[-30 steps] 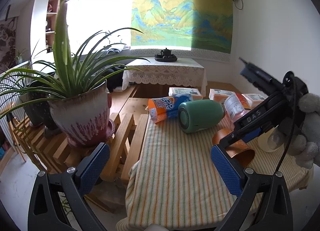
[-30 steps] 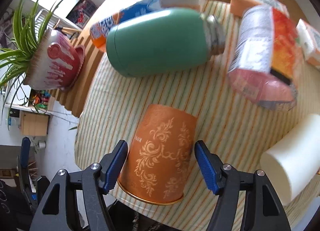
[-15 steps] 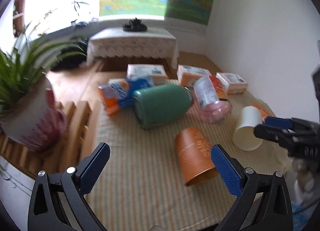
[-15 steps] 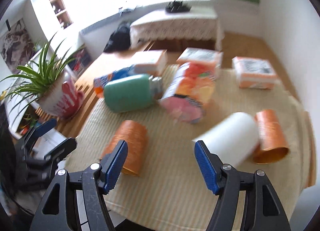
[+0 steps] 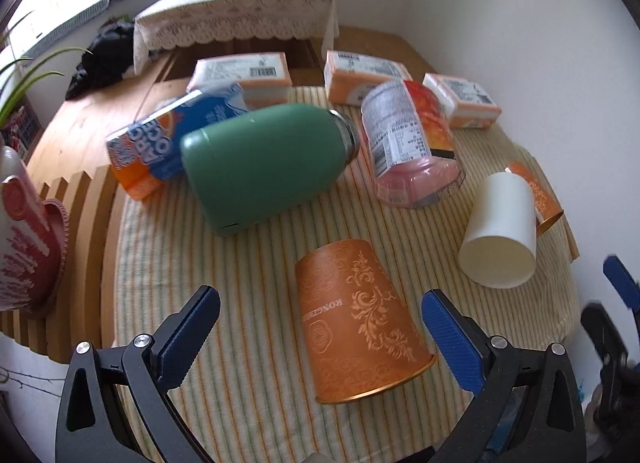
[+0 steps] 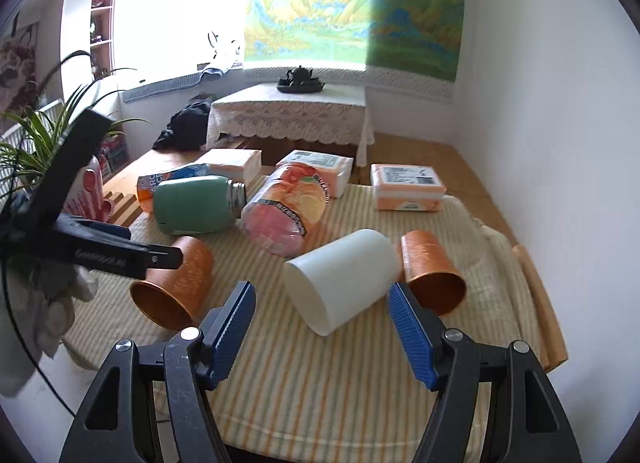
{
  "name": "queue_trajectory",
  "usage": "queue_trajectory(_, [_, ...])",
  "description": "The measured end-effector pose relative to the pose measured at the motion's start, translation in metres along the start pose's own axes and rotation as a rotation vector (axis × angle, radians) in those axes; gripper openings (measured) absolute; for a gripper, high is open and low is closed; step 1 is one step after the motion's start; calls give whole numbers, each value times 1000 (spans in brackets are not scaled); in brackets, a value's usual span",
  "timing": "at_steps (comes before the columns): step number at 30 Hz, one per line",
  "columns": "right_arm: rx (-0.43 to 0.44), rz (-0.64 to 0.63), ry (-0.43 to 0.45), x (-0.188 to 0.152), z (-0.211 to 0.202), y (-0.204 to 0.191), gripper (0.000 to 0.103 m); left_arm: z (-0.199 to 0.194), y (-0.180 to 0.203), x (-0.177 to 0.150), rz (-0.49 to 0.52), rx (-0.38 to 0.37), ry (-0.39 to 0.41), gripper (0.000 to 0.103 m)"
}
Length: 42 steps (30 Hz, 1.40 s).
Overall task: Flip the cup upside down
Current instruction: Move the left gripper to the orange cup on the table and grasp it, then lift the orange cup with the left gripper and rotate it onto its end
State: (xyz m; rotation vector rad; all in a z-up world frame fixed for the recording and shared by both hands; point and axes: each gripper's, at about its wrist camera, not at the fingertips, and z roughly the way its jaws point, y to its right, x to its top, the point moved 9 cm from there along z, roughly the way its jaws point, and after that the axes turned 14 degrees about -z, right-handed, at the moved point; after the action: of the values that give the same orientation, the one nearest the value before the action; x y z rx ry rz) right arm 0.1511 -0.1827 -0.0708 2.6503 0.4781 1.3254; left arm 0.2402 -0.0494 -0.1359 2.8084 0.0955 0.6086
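An orange patterned cup (image 5: 360, 319) lies on its side on the striped cloth, mouth toward me; it also shows in the right wrist view (image 6: 176, 283). My left gripper (image 5: 320, 327) is open, its blue pads either side of this cup, not touching. A white cup (image 6: 340, 279) lies on its side, mouth toward me; it shows in the left view too (image 5: 500, 231). My right gripper (image 6: 324, 327) is open, just in front of the white cup. A second orange cup (image 6: 432, 271) lies on its side behind the white one.
A green flask (image 5: 260, 163), a clear plastic jar (image 5: 412, 143), a blue-orange drink carton (image 5: 168, 139) and several tissue packs (image 5: 364, 75) lie at the back of the cloth (image 5: 240, 303). A potted plant (image 6: 60, 167) stands to the left. The table edge (image 6: 540, 303) is right.
The right gripper has drawn back from the near orange cup and swung right to face the white cup. The left gripper has swung in and dropped over the near orange cup.
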Motion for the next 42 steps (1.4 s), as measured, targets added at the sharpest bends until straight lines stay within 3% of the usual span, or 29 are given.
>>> queue_trajectory(5, [-47,-2,24,-7,-9,9,65,15,2,5,-23,14,-79,102])
queue_trajectory(11, [-37,51,34,-16,-13,22,65,41,7,5,-26,47,-207,96])
queue_trajectory(14, [-27,65,34,-22,-14,24,65,50,12,9,-31,55,-225,96])
queue_trajectory(17, [-41,58,31,-26,-15,25,65,59,14,11,-50,52,-253,87])
queue_trajectory(20, [-45,66,35,-28,-17,29,65,68,17,9,-55,46,-278,85])
queue_trajectory(26, [-57,75,33,-31,-15,35,65,79,21,7,-60,49,-292,71])
queue_trajectory(32, [-49,75,29,-33,-12,33,65,78,24,9,-65,34,-269,68])
queue_trajectory(42, [-50,86,27,-36,-12,33,65,36,17,10,-38,-4,-144,64])
